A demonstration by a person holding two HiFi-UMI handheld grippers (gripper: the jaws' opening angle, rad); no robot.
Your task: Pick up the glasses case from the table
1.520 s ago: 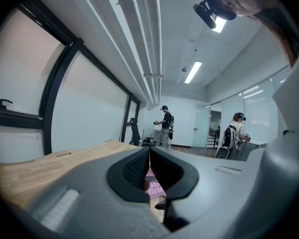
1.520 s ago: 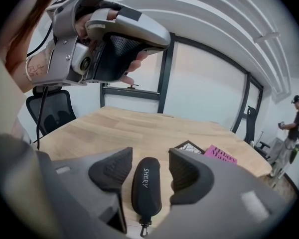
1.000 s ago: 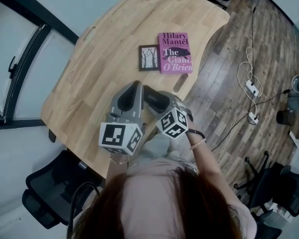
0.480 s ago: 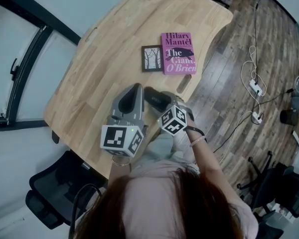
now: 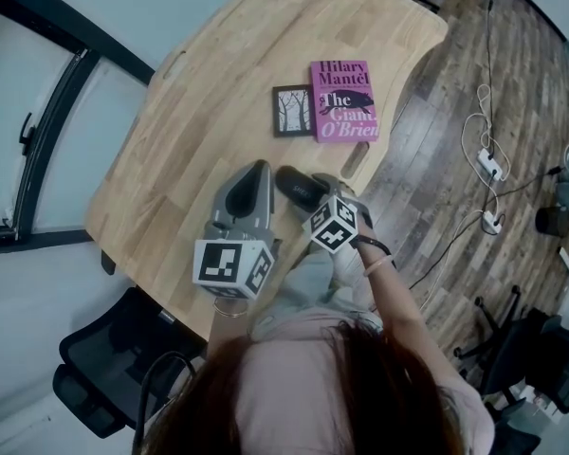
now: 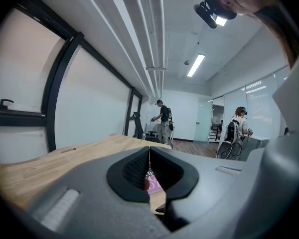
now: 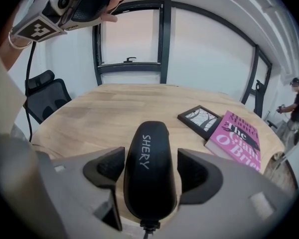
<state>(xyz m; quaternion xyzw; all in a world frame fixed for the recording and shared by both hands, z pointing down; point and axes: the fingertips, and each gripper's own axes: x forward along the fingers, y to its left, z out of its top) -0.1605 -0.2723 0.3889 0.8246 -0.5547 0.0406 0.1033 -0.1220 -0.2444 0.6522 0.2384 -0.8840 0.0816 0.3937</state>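
Note:
The black glasses case (image 7: 148, 148) marked SHERY lies on the wooden table (image 5: 199, 112) near its front edge, also seen in the head view (image 5: 297, 186). My right gripper (image 7: 152, 169) points steeply down and straddles the case. Its jaws are opening, one pad on each side of the case with small gaps showing. In the head view the right gripper (image 5: 306, 195) sits just behind the case. My left gripper (image 5: 257, 171) hovers level beside it on the left, holding nothing. In its own view the left gripper (image 6: 149, 156) has its pads together.
A pink book (image 5: 343, 100) and a small black picture frame (image 5: 291, 110) lie side by side beyond the case. A black office chair (image 5: 104, 368) stands left of the table. Cables and a power strip (image 5: 484, 169) lie on the wood floor. People (image 6: 163, 121) stand far off.
My right gripper has sunk lower over the glasses case, and more of the case shows ahead of it. The left gripper has stayed in place.

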